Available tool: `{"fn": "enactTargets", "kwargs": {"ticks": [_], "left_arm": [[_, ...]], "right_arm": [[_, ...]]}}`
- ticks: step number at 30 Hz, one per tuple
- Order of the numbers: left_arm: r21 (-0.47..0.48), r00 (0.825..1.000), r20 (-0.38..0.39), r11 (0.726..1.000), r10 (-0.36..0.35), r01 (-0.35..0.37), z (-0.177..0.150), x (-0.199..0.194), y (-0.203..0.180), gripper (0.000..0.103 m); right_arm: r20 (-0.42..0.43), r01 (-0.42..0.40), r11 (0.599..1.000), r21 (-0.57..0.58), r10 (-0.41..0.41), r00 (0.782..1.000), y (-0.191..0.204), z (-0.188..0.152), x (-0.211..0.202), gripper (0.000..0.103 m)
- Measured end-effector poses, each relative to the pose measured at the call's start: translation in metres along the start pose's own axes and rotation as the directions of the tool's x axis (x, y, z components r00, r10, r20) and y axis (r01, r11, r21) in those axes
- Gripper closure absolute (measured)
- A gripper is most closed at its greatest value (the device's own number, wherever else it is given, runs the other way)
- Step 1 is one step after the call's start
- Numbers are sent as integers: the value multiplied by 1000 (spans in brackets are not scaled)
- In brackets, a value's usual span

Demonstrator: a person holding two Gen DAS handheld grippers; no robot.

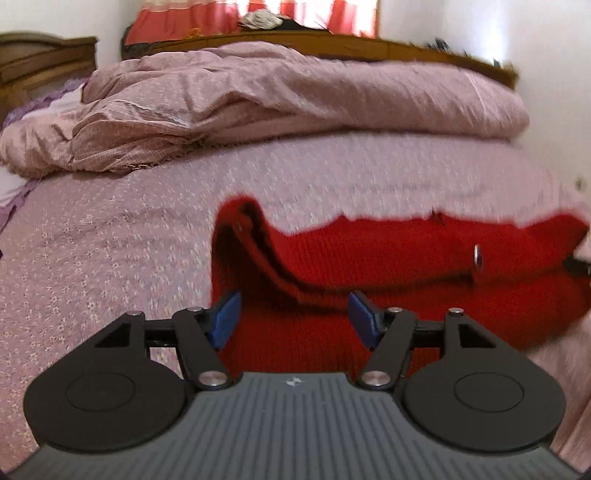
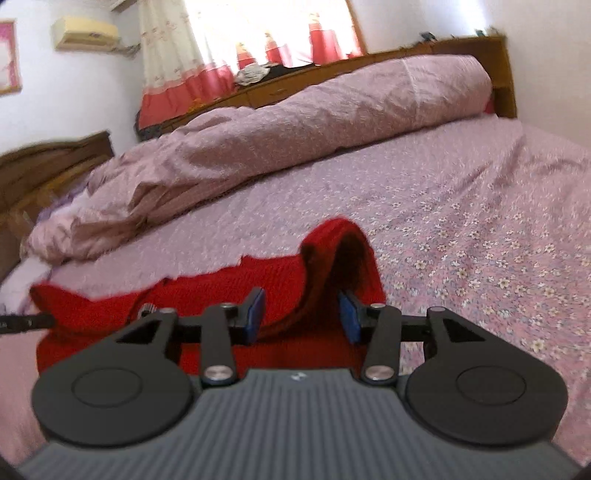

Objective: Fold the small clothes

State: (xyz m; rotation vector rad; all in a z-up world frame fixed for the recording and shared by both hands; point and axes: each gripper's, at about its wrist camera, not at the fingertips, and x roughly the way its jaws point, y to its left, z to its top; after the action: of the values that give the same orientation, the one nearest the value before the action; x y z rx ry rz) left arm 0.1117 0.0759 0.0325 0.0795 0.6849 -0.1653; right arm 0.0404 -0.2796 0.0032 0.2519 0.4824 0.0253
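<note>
Where the bed (image 1: 110, 240) has its pink sheet with small white flowers, a red knit top (image 1: 406, 258) lies flat near the front edge. A pink quilt (image 1: 295, 92) is bunched up along the far side. Behind it runs a brown wood shelf (image 2: 280, 88), and a bright window with a red and white curtain (image 2: 177, 74) is above. A cream box (image 2: 86, 33) hangs high on the white wall.

The left gripper (image 1: 293, 319) points down at the top's left end, its jaws spread wide with a raised red fold between them, not pinched. The right gripper (image 2: 302, 314) points down at the top's right end, its jaws also apart around a standing fold, not squeezing it.
</note>
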Motion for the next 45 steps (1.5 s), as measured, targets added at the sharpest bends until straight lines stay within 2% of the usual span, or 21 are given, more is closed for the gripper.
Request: {"fn": "enactTargets", "kwargs": {"ticks": [3, 6, 11, 15, 20, 25, 33, 38, 39, 45], "left_arm": [[49, 1000, -30, 999, -3, 4, -12, 10, -10, 40], [76, 1000, -22, 997, -5, 6, -13, 22, -16, 42], [91, 1000, -9, 996, 7, -6, 1, 47, -20, 44], [66, 999, 29, 998, 19, -20, 21, 62, -19, 44], [30, 996, 79, 998, 48, -51, 48, 72, -16, 43], [3, 996, 82, 999, 45, -46, 62, 76, -12, 42], [18, 998, 21, 998, 55, -55, 50, 77, -9, 42], [42, 996, -57, 997, 74, -72, 31, 87, -7, 41], [42, 995, -66, 997, 72, -70, 29, 89, -6, 37], [-16, 995, -88, 998, 54, -56, 32, 83, 3, 33]], "right_arm": [[-38, -6, 992, -124, 2, 999, 17, -10, 3, 56], [-58, -4, 974, -225, -9, 998, 34, -17, 12, 56], [-57, 7, 955, -297, -25, 998, 47, -14, 35, 58], [-35, 24, 961, -274, -34, 999, 48, -3, 50, 59], [-12, 33, 982, -188, -36, 999, 41, 17, 66, 59], [5, 64, 982, -177, -64, 998, 38, 29, 80, 58], [-35, 136, 975, -175, -144, 989, 25, 24, 93, 59], [-35, 145, 973, -180, -153, 988, 20, 15, 89, 59], [-37, 146, 974, -171, -154, 987, 19, 15, 88, 59], [-44, 144, 984, -106, -150, 988, 14, 20, 73, 59]]}}
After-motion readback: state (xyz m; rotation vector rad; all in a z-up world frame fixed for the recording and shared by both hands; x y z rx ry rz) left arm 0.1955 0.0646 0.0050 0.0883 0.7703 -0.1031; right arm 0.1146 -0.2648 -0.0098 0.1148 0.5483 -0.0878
